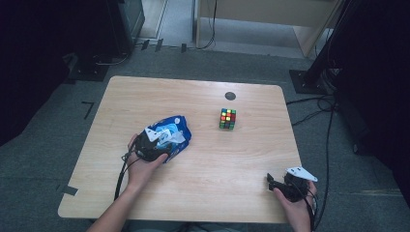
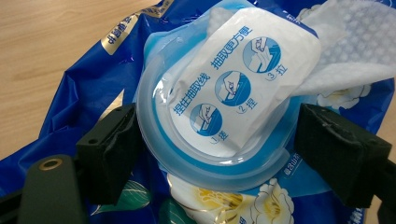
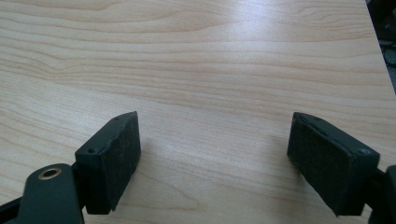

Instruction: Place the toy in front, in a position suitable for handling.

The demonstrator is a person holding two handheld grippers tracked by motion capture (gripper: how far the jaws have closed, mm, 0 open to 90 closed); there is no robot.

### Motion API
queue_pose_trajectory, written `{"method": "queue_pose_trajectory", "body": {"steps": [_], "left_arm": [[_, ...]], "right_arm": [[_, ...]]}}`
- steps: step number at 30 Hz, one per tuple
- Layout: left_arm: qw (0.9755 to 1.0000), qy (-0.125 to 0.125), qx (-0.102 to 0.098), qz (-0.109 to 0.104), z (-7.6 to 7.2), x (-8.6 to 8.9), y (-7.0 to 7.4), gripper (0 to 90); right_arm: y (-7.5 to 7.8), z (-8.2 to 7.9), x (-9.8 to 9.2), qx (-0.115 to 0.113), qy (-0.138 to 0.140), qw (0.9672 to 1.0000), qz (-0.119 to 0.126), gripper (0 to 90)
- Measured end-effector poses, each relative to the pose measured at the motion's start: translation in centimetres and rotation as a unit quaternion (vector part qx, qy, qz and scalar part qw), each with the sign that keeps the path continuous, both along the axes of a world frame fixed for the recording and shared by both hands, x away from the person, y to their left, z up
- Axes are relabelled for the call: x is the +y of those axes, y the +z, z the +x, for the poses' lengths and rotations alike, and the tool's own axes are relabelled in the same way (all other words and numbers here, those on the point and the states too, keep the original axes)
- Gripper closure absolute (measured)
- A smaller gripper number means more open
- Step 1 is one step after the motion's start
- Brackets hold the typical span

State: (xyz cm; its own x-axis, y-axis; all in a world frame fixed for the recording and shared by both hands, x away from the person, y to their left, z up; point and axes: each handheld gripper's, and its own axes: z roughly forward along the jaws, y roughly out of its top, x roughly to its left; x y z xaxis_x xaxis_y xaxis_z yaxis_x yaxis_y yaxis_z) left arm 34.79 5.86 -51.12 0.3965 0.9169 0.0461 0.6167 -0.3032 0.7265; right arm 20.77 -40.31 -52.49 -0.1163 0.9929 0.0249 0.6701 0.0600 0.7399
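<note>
One blue wipes pack (image 1: 169,135) is straddled by the open left gripper (image 2: 215,154) near the table's (image 1: 241,159) left edge; one cube (image 1: 227,118) is seen toward the far edge; the right gripper (image 3: 215,158), open and empty, is held at the near right corner.

Left hand-held gripper (image 2: 215,154) and right hand-held gripper (image 3: 215,163): jaws apart.

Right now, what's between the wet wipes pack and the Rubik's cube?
Bare tabletop, in the high view: nothing lies between the wet wipes pack and the Rubik's cube.

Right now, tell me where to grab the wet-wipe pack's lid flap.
Grip the white lid flap at its raised free edge beside the protruding wipe, coming from above with the left hand-held gripper; its near end seems stuck to the blue pack.
</note>
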Motion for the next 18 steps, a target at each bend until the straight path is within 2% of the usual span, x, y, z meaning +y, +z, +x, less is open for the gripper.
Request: {"method": "queue_pose_trajectory", "body": {"steps": [9,13,18], "left_arm": [[0.9996,0.028,0.004,-0.002,2.9,-0.5,-0.1,15.5],[0.9992,0.037,0.012,0.000,4.2,-0.7,0.1,15.4],[0.9990,0.040,0.017,0.003,4.9,-0.8,0.7,16.0]], "right_arm": [[0.0,0.0,0.0,0.000,0.001,1.0000,0.000,17.1],[0.0,0.0,0.0,0.000,0.001,1.0000,0.000,17.2],[0.0,0.0,0.0,0.001,0.002,1.0000,0.001,17.1]]}}
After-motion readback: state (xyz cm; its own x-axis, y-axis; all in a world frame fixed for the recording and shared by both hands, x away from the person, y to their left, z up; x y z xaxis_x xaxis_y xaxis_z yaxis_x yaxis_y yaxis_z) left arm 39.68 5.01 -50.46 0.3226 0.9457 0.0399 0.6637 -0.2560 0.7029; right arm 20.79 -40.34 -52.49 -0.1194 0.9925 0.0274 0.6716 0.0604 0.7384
